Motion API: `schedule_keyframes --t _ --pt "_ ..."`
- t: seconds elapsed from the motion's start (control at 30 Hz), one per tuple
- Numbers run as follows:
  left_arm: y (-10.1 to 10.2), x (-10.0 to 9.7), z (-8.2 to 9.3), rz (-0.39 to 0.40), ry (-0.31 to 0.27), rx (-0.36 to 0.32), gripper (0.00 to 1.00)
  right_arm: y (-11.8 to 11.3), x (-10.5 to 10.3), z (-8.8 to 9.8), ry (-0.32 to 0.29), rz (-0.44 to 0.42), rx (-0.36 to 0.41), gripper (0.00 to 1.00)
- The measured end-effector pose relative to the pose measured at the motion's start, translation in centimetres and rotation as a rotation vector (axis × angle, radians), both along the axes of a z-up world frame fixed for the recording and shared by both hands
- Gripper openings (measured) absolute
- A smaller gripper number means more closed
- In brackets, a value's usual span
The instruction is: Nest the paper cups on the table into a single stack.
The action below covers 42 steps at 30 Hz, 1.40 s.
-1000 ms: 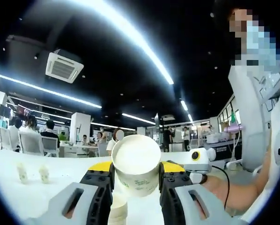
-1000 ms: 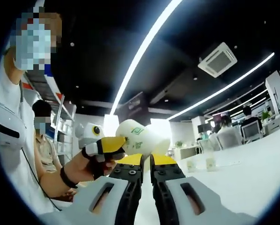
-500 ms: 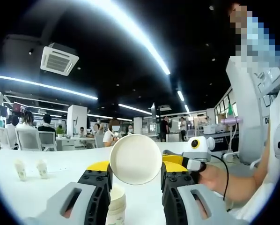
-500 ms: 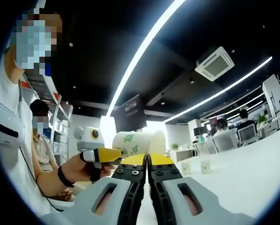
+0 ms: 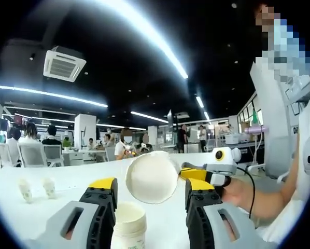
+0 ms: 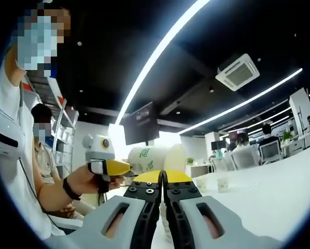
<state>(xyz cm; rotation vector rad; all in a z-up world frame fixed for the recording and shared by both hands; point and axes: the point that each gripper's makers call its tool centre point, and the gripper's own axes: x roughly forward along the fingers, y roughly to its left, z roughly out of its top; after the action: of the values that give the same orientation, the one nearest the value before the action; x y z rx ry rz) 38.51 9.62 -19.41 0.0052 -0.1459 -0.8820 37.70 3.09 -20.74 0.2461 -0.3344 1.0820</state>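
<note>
Left tongs [image 5: 151, 193]: jaws apart, with a white paper cup [image 5: 151, 177] between them, its mouth toward the camera; contact with either jaw cannot be told. A second white paper cup [image 5: 129, 227] stands upright on the white counter [image 5: 67, 187] below. Right tongs [image 6: 162, 182]: jaws together. Two small white cups [image 5: 37, 189] stand farther off.

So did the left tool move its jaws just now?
Yes. The left tool has opened: its jaws spread outward from the paper cup they squeezed earlier. Gaps now show on both sides of it, above the cup stack.
</note>
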Motion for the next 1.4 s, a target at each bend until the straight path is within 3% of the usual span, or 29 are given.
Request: schedule_keyframes --t 0.27,0.47,0.67,0.73,0.93,1.0,1.03,1.13,1.4 --pt "-0.3 0.2 1.7 -0.107 0.044 0.045 0.59 0.3 -0.1 0.1 -0.001 0.008 -0.007 0.01" --pt "-1.5 0.2 0.3 -0.174 0.091 0.147 0.59 0.4 -0.3 0.2 -0.010 0.007 -0.022 0.01" --pt "-1.4 0.3 0.0 -0.179 0.094 0.185 0.45 0.4 -0.3 -0.1 -0.010 0.006 -0.031 0.01" --pt "-1.2 0.5 -0.2 -0.172 0.092 0.186 0.45 0.4 -0.3 -0.1 -0.010 0.005 -0.032 0.01" --pt "-1.0 0.6 0.1 -0.168 0.075 0.133 0.45 0.3 -0.2 -0.1 -0.013 0.005 -0.042 0.05" --pt "-0.6 0.7 0.4 -0.156 0.063 0.112 0.45 0.1 0.2 -0.3 -0.002 -0.011 -0.045 0.22" --pt "-0.5 0.7 0.7 -0.157 0.061 0.093 0.45 0.2 0.4 -0.7 0.010 -0.010 -0.058 0.25" --pt "-0.4 0.2 1.8 -0.185 0.065 0.015 0.45 0.1 0.5 -1.3 0.024 -0.001 -0.059 0.22" --pt "-1.3 -0.8 2.1 -0.258 0.086 -0.037 0.45 0.8 0.4 -1.4 0.041 0.017 -0.064 0.26"
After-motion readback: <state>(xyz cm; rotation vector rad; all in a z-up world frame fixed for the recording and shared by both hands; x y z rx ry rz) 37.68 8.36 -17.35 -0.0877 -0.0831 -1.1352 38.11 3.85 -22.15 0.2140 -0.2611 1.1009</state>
